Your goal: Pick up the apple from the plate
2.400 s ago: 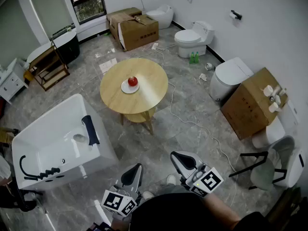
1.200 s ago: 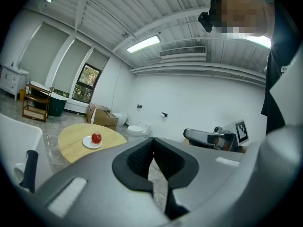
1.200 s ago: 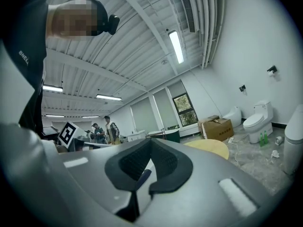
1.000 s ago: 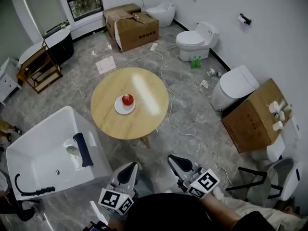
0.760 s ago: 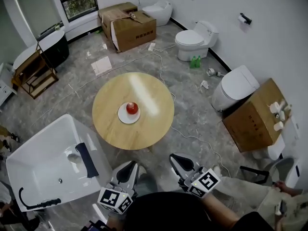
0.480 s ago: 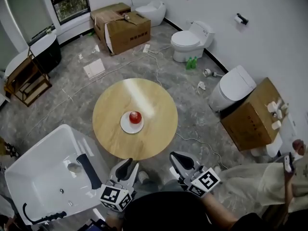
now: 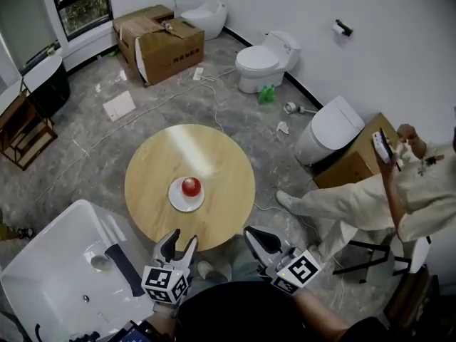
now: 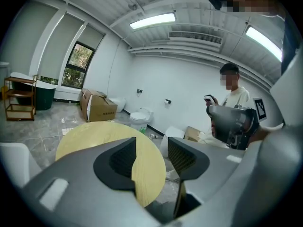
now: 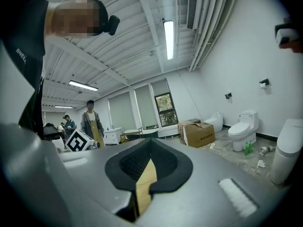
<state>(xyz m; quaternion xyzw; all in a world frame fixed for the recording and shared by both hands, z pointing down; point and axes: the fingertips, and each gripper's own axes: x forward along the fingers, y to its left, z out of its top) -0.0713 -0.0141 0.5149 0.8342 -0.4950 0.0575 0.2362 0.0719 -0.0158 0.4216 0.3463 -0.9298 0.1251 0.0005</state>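
Note:
A red apple (image 7: 190,186) rests on a white plate (image 7: 178,201) at the middle of a round wooden table (image 7: 221,169). Both grippers hover at the table's near edge, short of the plate. My left gripper (image 7: 178,244) has its jaws apart and opening, with nothing between them. In the left gripper view the left gripper (image 8: 151,157) shows only the tabletop (image 8: 94,136) through the gap; the apple is hidden. My right gripper (image 7: 256,236) is shut and empty. In the right gripper view the right gripper (image 9: 150,161) shows just a sliver of wood.
A white bathtub (image 7: 50,262) stands close to the left of the table. A seated person (image 7: 370,191) with a phone is at the right, beside a cardboard box (image 7: 349,164) and a toilet (image 7: 329,128). Another toilet (image 7: 260,59) and box (image 7: 160,41) stand behind.
The table and apple have come nearer to both grippers. The left gripper's jaws have parted. A person has come into view at the right.

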